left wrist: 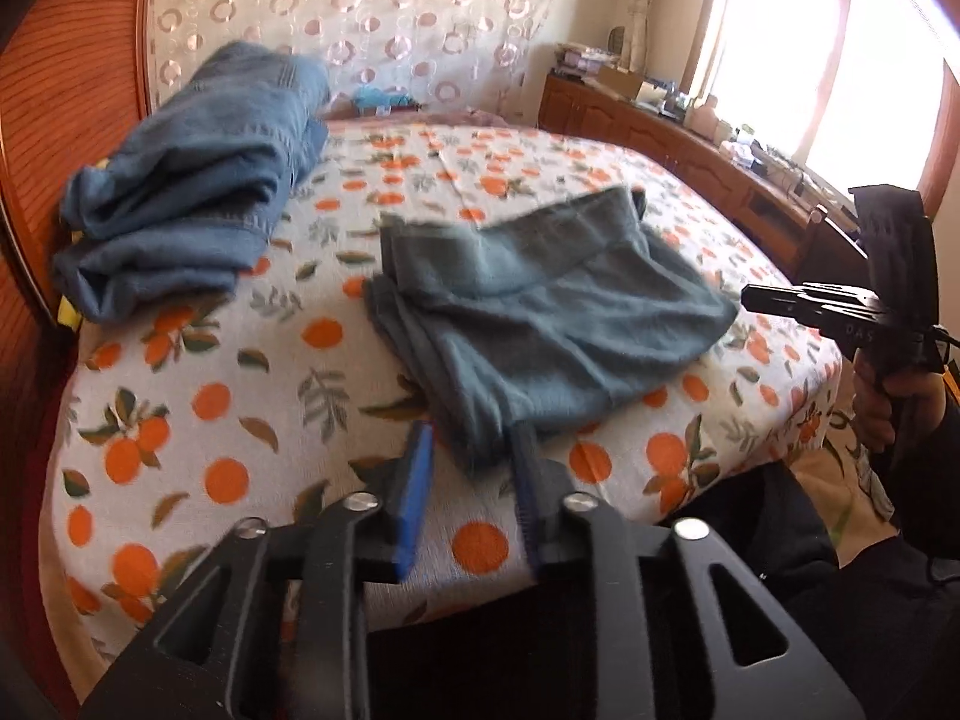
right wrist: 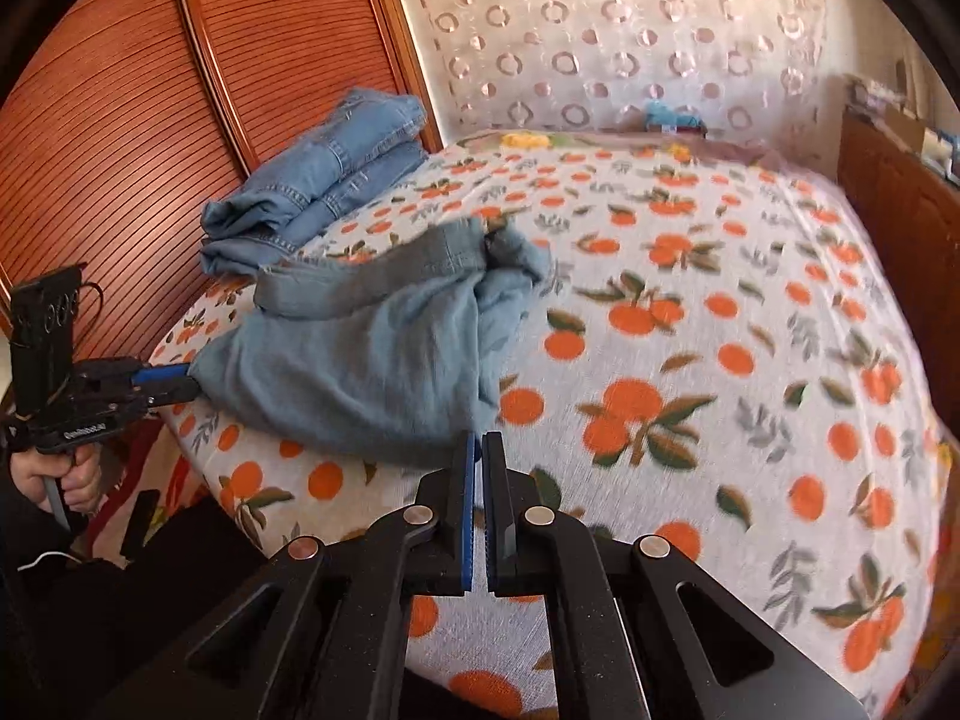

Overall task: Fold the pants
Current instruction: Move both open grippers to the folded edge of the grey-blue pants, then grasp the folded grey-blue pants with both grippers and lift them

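Grey-blue pants lie folded in a loose heap on the orange-print bed, near its front edge; they also show in the right wrist view. My left gripper is open, its blue pads on either side of the pants' near corner, and it shows from the side in the right wrist view at the pants' left edge. My right gripper is shut and empty, just in front of the pants' near edge; in the left wrist view it sits right of the pants.
A stack of folded blue jeans lies at the bed's far left by the ribbed wooden headboard. A patterned curtain hangs behind. A cluttered wooden dresser runs under a bright window at right.
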Available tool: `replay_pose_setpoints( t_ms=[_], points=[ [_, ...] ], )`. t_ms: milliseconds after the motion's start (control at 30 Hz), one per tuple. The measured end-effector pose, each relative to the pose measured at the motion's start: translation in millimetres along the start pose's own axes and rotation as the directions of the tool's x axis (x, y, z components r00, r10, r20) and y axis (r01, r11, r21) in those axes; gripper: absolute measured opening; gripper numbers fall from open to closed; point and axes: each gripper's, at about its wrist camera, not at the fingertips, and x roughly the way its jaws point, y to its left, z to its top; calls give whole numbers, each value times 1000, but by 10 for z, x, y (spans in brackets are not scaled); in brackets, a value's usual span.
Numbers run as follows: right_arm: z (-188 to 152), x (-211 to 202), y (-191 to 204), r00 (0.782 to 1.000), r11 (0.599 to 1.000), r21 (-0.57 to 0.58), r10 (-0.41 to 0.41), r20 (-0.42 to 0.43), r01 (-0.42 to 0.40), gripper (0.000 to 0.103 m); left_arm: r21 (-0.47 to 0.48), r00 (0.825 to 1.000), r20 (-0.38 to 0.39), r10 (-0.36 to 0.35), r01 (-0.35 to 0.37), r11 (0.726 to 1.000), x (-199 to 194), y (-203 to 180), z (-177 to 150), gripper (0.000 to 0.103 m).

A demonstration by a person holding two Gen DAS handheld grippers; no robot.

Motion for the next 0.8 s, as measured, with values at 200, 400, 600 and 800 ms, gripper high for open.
replay_pose_setpoints(
  t_ms=[200, 400, 600, 800],
  points=[
    [185, -38, 101, 998, 999, -26, -24, 55, 26, 29, 3, 1000, 27, 0, 0, 1000, 44, 38, 195, 48],
    [417, 271, 175, 998, 998, -57, 15, 57, -11, 42, 12, 1000, 24, 14, -14, 1000, 256, 154, 441, 48],
    [600, 696, 124, 999, 997, -62, 38, -13, -39, 42, 41, 1000, 2, 17, -17, 999, 490, 259, 652, 47],
    [758, 929, 50, 998, 998, -56, 37, -53, -40, 43, 39, 1000, -18, -18, 18, 999, 666, 347, 745, 37]
  ],
)
